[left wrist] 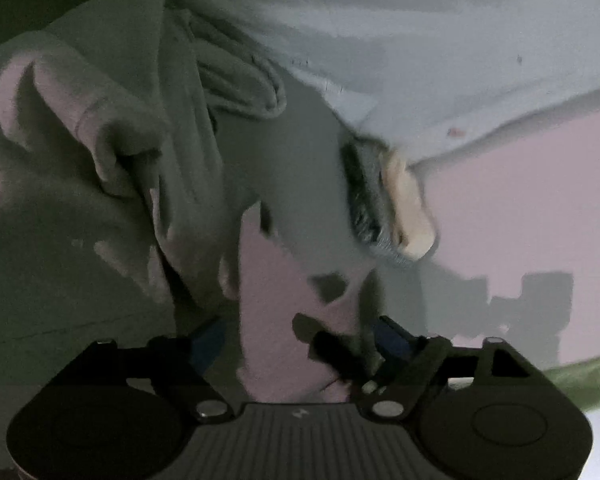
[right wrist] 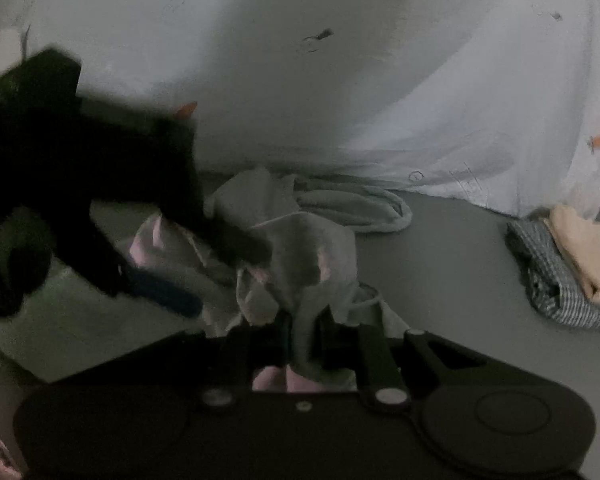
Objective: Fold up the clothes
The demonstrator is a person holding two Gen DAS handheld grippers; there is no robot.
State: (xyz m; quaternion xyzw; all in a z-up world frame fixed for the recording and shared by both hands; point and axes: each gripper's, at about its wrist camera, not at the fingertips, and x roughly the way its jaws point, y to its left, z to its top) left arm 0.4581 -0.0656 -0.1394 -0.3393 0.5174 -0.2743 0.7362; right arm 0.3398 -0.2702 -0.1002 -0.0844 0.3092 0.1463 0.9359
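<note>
A crumpled grey garment [left wrist: 112, 148] hangs bunched in front of both grippers; it also shows in the right wrist view [right wrist: 300, 248]. My left gripper [left wrist: 296, 340] has cloth between its fingers; its blue pads stand apart, so whether it grips is unclear. In the right wrist view the left gripper [right wrist: 220, 272] shows as a dark shape at the left with one finger [right wrist: 168, 292] at the cloth. My right gripper [right wrist: 304, 340] is shut on a fold of the grey garment.
A folded stack, a cream piece [right wrist: 584, 256] on a checked piece [right wrist: 548, 284], lies on the grey surface [right wrist: 440, 272] at the right; it also shows in the left wrist view [left wrist: 408, 208]. A white sheet with orange prints [right wrist: 420, 80] lies behind.
</note>
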